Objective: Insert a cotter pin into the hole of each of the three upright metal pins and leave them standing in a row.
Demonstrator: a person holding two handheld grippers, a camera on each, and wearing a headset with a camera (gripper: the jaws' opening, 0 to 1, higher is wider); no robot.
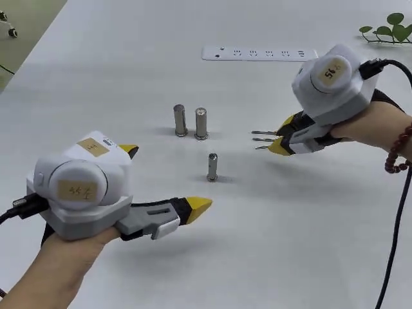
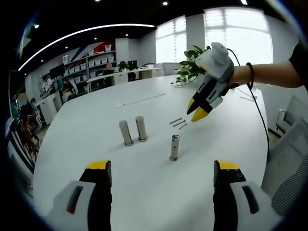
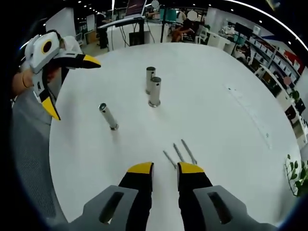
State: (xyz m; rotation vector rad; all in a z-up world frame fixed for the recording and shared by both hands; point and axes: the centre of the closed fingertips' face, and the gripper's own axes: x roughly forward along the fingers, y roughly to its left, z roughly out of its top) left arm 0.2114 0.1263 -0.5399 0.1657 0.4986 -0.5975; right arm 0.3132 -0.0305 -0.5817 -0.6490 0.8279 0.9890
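My left jaws (image 2: 162, 169) stand wide apart with nothing between them. My right jaws (image 3: 166, 168) are a narrow gap apart, also bare, hovering low over the white table (image 1: 309, 219). Just ahead of the right tips lie three thin grey cotter pins (image 3: 178, 153), side by side and loose on the surface. Further out stand three short, shiny silver metal pins, all upright. Two pins (image 1: 190, 121) stand close together, and the third pin (image 1: 212, 167) stands apart, nearer my left jaws.
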